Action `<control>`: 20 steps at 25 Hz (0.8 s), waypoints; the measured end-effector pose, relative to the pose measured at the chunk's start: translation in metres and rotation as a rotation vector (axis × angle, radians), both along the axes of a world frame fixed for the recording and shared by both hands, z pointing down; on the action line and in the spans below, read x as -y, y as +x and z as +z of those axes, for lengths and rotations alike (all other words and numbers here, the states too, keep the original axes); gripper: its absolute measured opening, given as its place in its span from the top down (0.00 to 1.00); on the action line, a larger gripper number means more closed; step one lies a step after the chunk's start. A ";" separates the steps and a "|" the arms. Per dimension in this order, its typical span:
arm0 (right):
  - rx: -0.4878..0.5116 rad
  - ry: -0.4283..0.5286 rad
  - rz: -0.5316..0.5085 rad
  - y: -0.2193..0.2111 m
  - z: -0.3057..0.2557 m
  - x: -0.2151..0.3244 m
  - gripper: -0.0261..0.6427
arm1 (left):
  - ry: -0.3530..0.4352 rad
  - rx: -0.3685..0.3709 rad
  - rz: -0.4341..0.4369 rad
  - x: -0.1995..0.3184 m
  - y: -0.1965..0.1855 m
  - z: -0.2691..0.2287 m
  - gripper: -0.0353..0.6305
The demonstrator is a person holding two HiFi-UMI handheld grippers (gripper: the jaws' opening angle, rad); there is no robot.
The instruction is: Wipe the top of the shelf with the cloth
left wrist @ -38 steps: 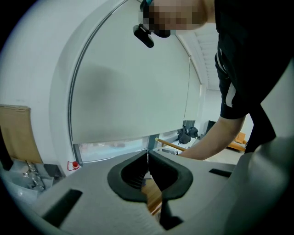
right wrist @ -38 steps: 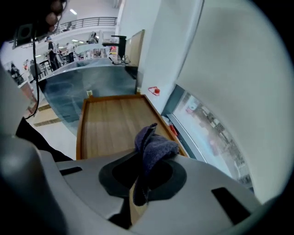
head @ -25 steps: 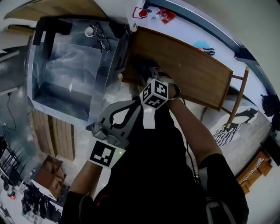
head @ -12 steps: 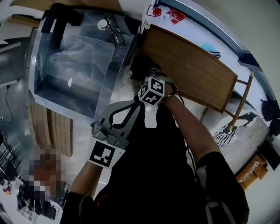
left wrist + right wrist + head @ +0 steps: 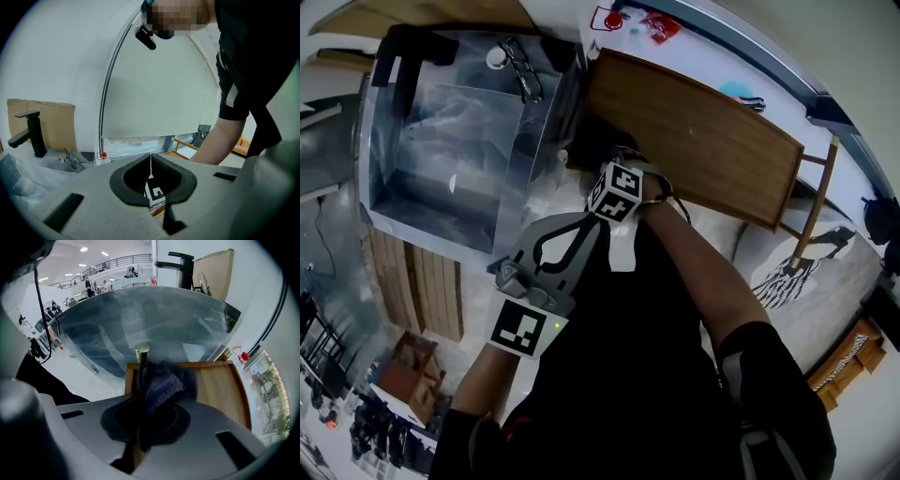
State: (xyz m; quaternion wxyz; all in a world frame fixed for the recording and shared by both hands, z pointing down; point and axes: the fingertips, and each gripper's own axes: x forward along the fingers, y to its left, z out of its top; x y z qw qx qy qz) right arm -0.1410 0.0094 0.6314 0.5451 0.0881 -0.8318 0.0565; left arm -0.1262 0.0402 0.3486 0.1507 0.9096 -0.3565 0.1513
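The wooden shelf top (image 5: 703, 131) runs across the upper right of the head view, and its near left corner fills the right gripper view as the shelf top (image 5: 220, 390). My right gripper (image 5: 140, 427) is shut on the dark blue cloth (image 5: 161, 383), which rests bunched on that corner of the wood. In the head view the right gripper (image 5: 602, 161) sits at the shelf's left end, its marker cube toward me, the cloth mostly hidden beneath it. My left gripper (image 5: 558, 246) hangs low beside my body, away from the shelf, its jaws shut with nothing between them (image 5: 150, 174).
A metal sink (image 5: 455, 131) wrapped in plastic film stands just left of the shelf, with a black tap (image 5: 180, 268) at its far side. A wooden chair frame (image 5: 811, 211) and a striped cloth (image 5: 783, 281) lie right of the shelf. Wooden boards (image 5: 422, 291) lean at the left.
My right gripper with the cloth has slid a little left along the shelf's near left corner. The left gripper has stayed where it was.
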 end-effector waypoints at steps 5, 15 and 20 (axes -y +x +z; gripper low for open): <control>-0.005 -0.015 0.045 0.033 0.001 -0.005 0.92 | 0.009 0.003 0.040 0.002 0.024 -0.006 0.91; -0.029 -0.027 0.160 0.114 0.004 -0.007 0.92 | 0.023 0.009 0.129 0.004 0.083 -0.012 0.91; -0.041 -0.036 0.223 0.154 0.005 -0.010 0.92 | 0.030 0.014 0.174 0.005 0.114 -0.016 0.91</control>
